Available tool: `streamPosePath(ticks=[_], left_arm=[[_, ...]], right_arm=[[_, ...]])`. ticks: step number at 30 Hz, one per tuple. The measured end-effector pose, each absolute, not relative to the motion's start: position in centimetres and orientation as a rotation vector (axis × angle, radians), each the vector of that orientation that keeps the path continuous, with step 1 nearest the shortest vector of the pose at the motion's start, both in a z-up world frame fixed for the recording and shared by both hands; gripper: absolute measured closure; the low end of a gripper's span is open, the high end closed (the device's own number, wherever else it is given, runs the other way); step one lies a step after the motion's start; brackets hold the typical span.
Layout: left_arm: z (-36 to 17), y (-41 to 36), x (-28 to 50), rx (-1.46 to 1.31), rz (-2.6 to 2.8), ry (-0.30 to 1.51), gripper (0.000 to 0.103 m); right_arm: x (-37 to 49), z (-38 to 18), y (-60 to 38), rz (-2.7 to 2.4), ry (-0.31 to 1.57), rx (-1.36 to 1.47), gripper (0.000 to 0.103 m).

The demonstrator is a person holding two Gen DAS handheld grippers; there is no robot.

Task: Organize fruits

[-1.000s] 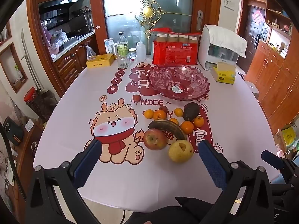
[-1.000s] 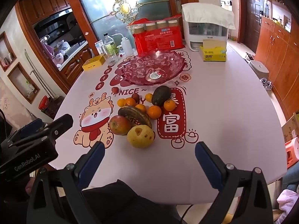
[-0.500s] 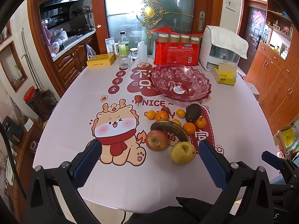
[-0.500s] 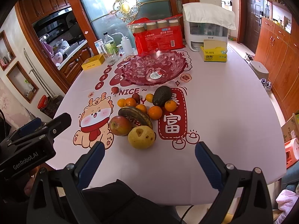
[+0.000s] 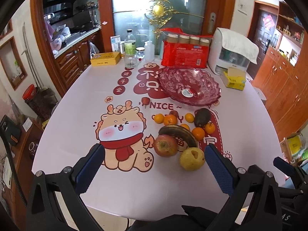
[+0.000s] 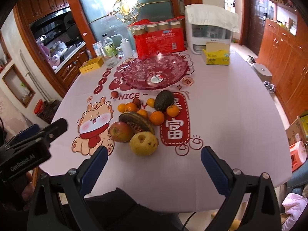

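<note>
Both hand-held grippers, left (image 5: 154, 165) and right (image 6: 153, 165), spread wide, empty, near worktop (image 6: 221, 115) edge. Bruised yellow pear (image 6: 143, 143) nearest: soft, probably grip gently across middle. Beyond: red apple (image 6: 120, 131), blackened banana (image 6: 136, 121). Farthest: empty pink glass bowl (image 6: 154, 73), fragile.

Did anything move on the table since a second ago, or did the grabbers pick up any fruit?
Only the grabbers moved. The left gripper and right gripper came a little closer to the fruit pile, so the pear and apple look bigger. Nothing was picked up or let go. Both stay wide open and empty, and the fruit and the pink bowl sit where they were.
</note>
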State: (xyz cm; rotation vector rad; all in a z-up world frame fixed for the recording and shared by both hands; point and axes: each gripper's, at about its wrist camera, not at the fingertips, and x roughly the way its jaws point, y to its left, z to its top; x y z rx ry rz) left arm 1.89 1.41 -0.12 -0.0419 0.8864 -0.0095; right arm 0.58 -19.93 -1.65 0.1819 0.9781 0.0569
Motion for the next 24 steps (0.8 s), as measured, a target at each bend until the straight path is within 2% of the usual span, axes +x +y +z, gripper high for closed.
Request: streamPosePath(ticks=[16,24], left_arm=[[-0.3,5.5,4.8,-0.036,-0.105,0.901,0.001],[-1.7,6.3,6.6,0.034,-0.163,0.933,0.001]], right_arm=[[1.9,-1.1,-18.2,-0.004,0.954,0.159,0.005],[1.9,-2.7,-16.0,0.020,0.915,0.105,0.005]])
